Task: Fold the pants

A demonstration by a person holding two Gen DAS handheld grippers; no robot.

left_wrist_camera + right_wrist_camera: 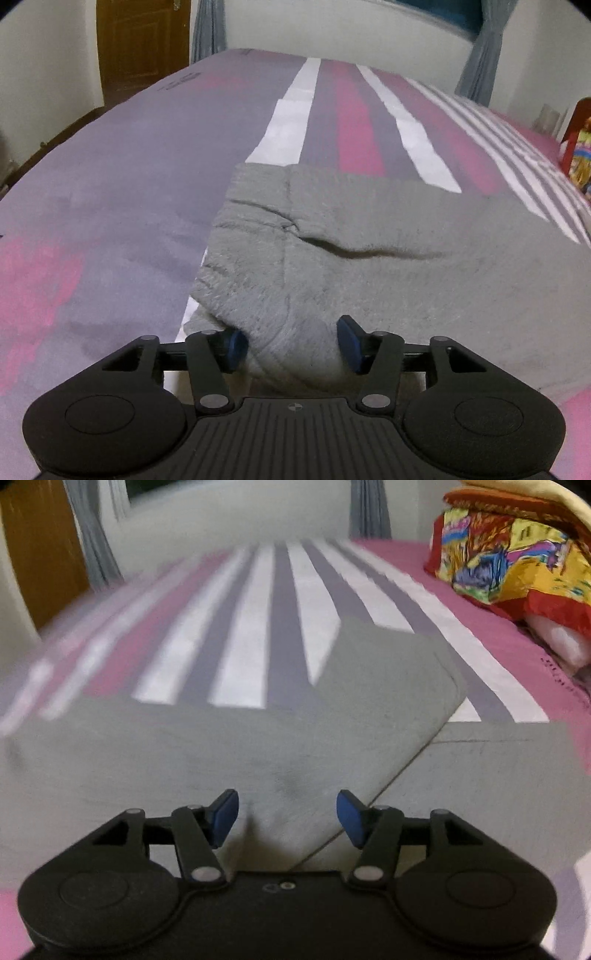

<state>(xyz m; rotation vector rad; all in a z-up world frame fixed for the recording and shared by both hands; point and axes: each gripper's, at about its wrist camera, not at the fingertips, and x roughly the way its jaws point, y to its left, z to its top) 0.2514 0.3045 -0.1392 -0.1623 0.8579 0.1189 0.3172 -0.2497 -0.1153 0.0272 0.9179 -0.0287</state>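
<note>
Grey fleece pants (369, 236) lie spread on the striped bed sheet (110, 184). In the left wrist view my left gripper (291, 347) is open, its blue pads on either side of a raised bunch of the grey fabric at the near edge. In the right wrist view the pants (258, 746) show one layer folded over another, with a rounded fold edge running down to the right. My right gripper (286, 818) is open just above the grey fabric, holding nothing.
The bed sheet (258, 646) has pink, grey and white stripes. A colourful folded blanket (509, 550) and a white pillow sit at the far right. A brown door (142, 44) and grey curtains (208, 29) stand behind the bed.
</note>
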